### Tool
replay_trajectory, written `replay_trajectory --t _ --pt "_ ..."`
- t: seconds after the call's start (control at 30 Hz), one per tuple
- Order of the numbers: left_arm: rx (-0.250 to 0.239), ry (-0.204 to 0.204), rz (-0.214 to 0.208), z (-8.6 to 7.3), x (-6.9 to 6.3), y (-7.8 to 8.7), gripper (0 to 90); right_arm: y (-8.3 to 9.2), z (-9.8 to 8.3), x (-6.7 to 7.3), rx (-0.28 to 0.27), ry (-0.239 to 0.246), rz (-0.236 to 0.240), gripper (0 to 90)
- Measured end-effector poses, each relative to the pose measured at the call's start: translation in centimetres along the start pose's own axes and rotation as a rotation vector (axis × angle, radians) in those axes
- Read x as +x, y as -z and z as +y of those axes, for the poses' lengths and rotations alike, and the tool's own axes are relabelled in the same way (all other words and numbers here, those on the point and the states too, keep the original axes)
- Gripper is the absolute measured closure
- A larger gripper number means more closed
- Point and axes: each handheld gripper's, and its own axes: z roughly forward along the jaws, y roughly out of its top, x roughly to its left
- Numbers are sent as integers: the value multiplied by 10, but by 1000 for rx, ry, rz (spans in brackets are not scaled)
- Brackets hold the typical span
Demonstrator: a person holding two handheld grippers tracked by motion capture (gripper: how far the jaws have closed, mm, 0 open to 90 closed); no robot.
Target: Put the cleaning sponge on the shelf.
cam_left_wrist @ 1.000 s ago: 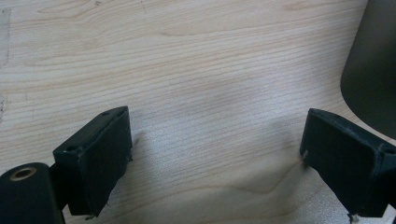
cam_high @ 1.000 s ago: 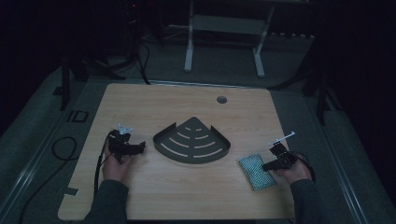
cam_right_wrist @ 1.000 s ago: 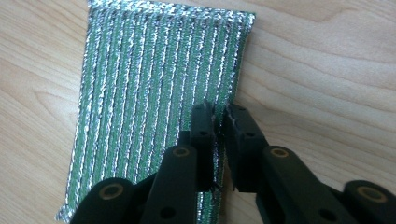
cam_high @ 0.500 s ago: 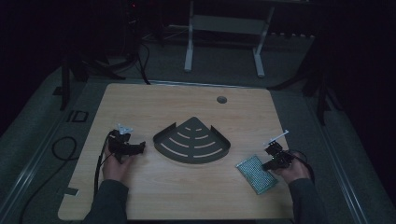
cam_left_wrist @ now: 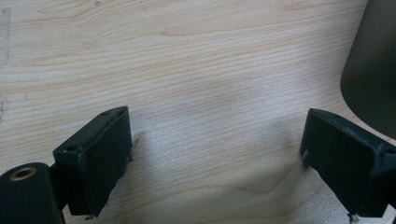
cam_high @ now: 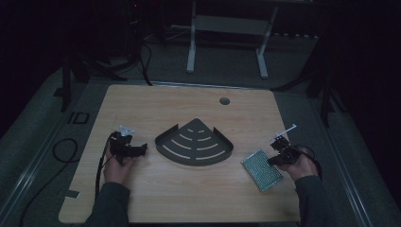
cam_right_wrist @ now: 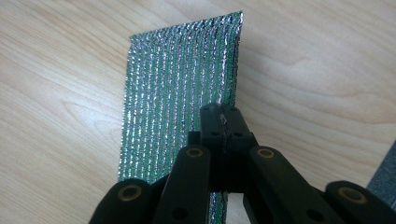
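A silvery green mesh pad point(cam_high: 261, 169) lies at the table's right front, and in the right gripper view the mesh pad point(cam_right_wrist: 180, 93) rises at a tilt ahead of the jaws. My right gripper point(cam_high: 280, 156) is shut on its near edge, as the right gripper point(cam_right_wrist: 224, 122) view shows close up. A dark quarter-round slotted tray point(cam_high: 195, 144) sits at the table's middle. Left of it my left gripper point(cam_high: 136, 150) rests low over the wood, open, with nothing between its jaws. The left gripper point(cam_left_wrist: 215, 135) view shows bare wood and the tray's rim point(cam_left_wrist: 373, 65) at the right.
The wooden table point(cam_high: 156, 109) has a round cable hole point(cam_high: 224, 100) at the back right. A black cable point(cam_high: 61, 151) loops on the floor to the left. A white metal frame point(cam_high: 191, 42) stands behind the table.
The right hand has shifted a little with the pad in its jaws, and the pad has turned and moved slightly. The left gripper has stayed put.
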Motion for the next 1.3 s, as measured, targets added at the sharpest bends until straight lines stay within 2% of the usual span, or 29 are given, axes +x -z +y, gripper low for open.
replay_trajectory --t 0.43,0.63,0.77,1.3 --pt "0 0 0 0 0 0 97 25 22 -1 -45 20 -21 897" --pt "0 0 0 0 0 0 97 29 34 0 -64 23 -12 897" --pt "-1 1 0 0 0 0 97 31 43 3 -65 47 -2 897" --pt "0 1 2 0 0 0 96 42 73 14 -95 92 -12 897"
